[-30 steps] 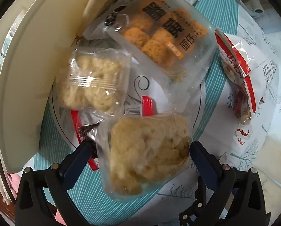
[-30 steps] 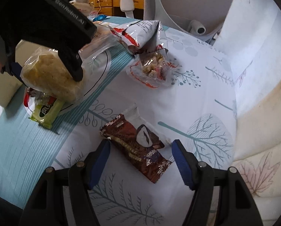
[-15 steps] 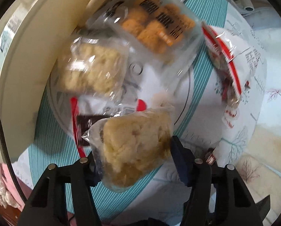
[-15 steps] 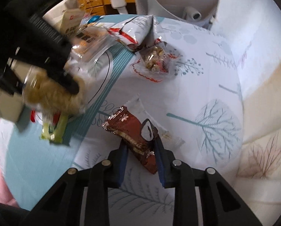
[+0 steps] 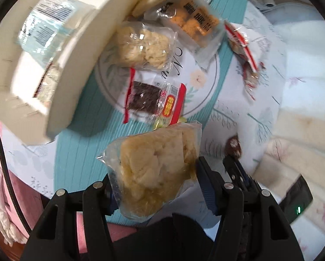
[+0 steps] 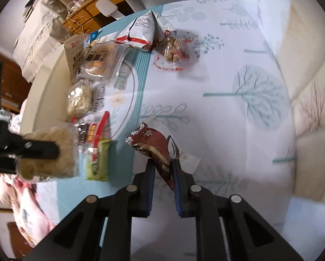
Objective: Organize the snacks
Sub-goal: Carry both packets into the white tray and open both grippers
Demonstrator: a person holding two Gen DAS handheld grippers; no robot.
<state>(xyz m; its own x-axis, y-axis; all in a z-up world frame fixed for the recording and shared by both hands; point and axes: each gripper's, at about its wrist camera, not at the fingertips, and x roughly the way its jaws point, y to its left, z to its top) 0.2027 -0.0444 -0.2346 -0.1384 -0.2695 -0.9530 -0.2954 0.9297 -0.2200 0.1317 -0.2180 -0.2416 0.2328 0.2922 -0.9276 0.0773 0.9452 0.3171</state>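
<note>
My left gripper [image 5: 156, 174] is shut on a clear bag of pale yellow pastry [image 5: 156, 167] and holds it above the teal mat; the bag also shows in the right wrist view [image 6: 47, 152]. My right gripper [image 6: 163, 165] is shut on a brown chocolate snack packet [image 6: 153, 143], lifted off the white tree-print cloth. On the round printed mat [image 5: 201, 87] lie a bag of pale cookies [image 5: 145, 45], an orange-cake packet [image 5: 195, 24] and a red-edged dark snack [image 5: 149, 97].
A cream tray [image 5: 53, 65] stands left of the mat with a clear packet [image 5: 42, 26] in it. A white-red bag [image 6: 140, 32] and a nut packet [image 6: 173, 50] lie at the back. A green packet [image 6: 97, 161] lies by the mat. A cream cushion [image 6: 310, 87] is right.
Both grippers have lifted and drawn back with their packets. The right gripper closed on the brown packet and raised it. The left bag now hangs nearer the table's front.
</note>
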